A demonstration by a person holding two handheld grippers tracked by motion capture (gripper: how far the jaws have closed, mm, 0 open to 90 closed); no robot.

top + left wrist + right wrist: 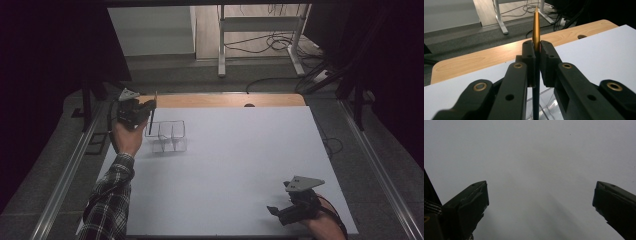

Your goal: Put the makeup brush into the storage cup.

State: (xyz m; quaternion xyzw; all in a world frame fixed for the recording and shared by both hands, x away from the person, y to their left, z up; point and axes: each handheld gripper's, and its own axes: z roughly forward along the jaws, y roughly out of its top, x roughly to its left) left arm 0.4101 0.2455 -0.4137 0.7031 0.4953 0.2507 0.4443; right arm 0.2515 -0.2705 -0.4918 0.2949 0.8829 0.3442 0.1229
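Gripping a slim pen (536,30) between fully closed jaws, left claw (145,111) raised over the far left part of the white counter (240,165), held up by a hand in a plaid sleeve (110,200). Pen standing nearly upright in the grip: gold tapered end pointing up above the pads, dark barrel running down below them. Lower end of the pen seen just over or at the left compartment of a clear plastic organiser (167,136); whether it touches the organiser cannot be told. Organiser sitting on the counter just right of the left claw, its clear dividers visible beneath the jaws in the left gripper view. Bare wooden strip (225,100) of the counter showing along the far edge beyond the white sheet. Right claw (280,212) low at the near right corner, well apart from the organiser, jaws spread wide with nothing between them, pointed at plain white surface.
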